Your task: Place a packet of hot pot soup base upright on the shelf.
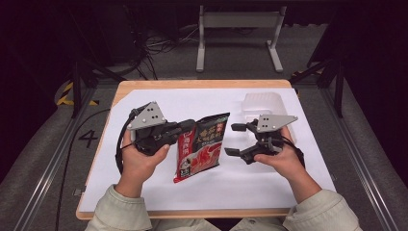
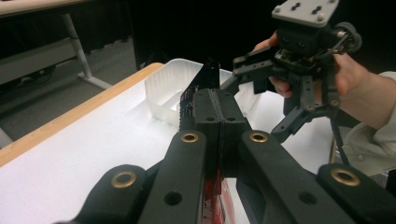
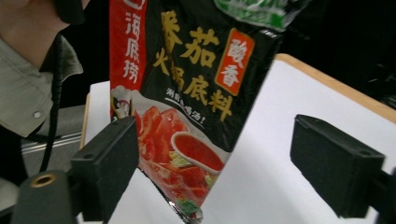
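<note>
A black and red sauce packet [image 1: 202,147] with a tomato picture hangs upright over the white sheet. My left gripper [image 1: 188,127] is shut on its left edge. In the left gripper view the two pads [image 2: 219,109] press together on the thin packet edge [image 2: 208,77]. My right gripper [image 1: 232,139] stands open just right of the packet, its jaws pointing toward it. In the right gripper view the packet [image 3: 187,93] fills the upper left, closer to the left pad [image 3: 109,163], and nothing lies between the wide-apart pads of my right gripper [image 3: 224,163].
A translucent white plastic container [image 1: 262,103] sits at the back right of the table, behind the right gripper, also seen in the left gripper view [image 2: 163,88]. A white sheet [image 1: 144,183] covers the wooden tabletop. A metal frame and cables stand on the floor beyond.
</note>
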